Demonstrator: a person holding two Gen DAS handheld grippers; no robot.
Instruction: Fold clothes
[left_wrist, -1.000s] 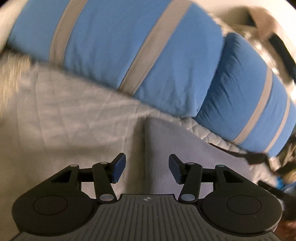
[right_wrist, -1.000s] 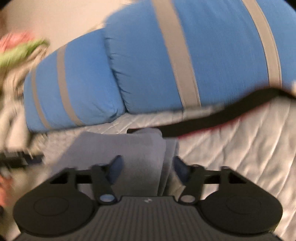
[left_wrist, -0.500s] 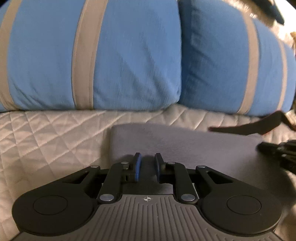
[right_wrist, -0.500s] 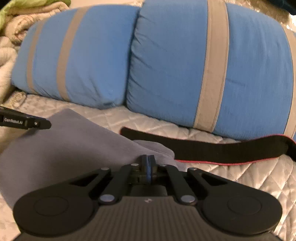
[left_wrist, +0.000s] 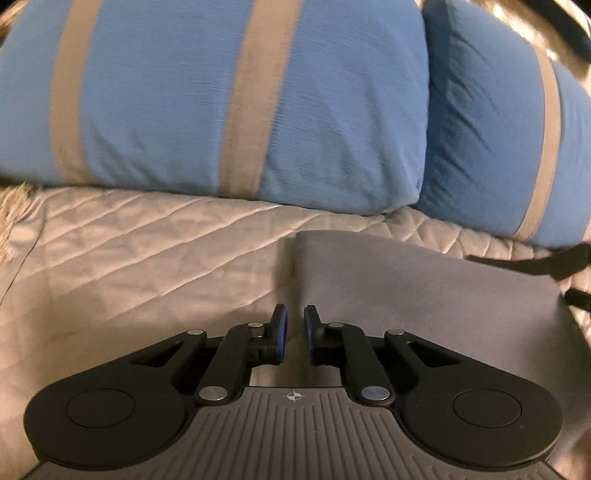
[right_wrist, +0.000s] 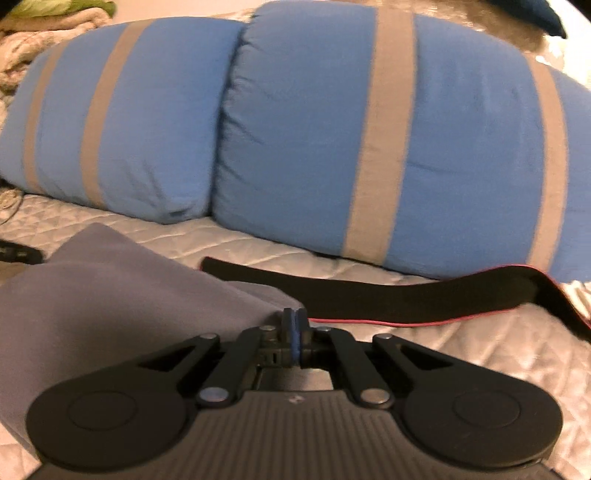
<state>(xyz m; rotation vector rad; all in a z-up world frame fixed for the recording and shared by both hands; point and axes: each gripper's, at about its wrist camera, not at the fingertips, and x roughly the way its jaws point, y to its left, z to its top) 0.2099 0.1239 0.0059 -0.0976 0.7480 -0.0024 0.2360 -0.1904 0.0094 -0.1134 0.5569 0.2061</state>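
Right gripper (right_wrist: 294, 325) is clamped on the grey garment's (right_wrist: 122, 291) corner; left gripper (left_wrist: 294, 325), jaws closing, is pinching the opposite edge, so both ends can be lifted for folding.

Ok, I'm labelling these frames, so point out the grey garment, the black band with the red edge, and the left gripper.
grey garment (left_wrist: 424, 295): left wrist view, flat middle of the cloth.
black band (right_wrist: 406, 291): right wrist view, middle of the strip.
left gripper (left_wrist: 294, 325): left wrist view, midway between its fingertips.
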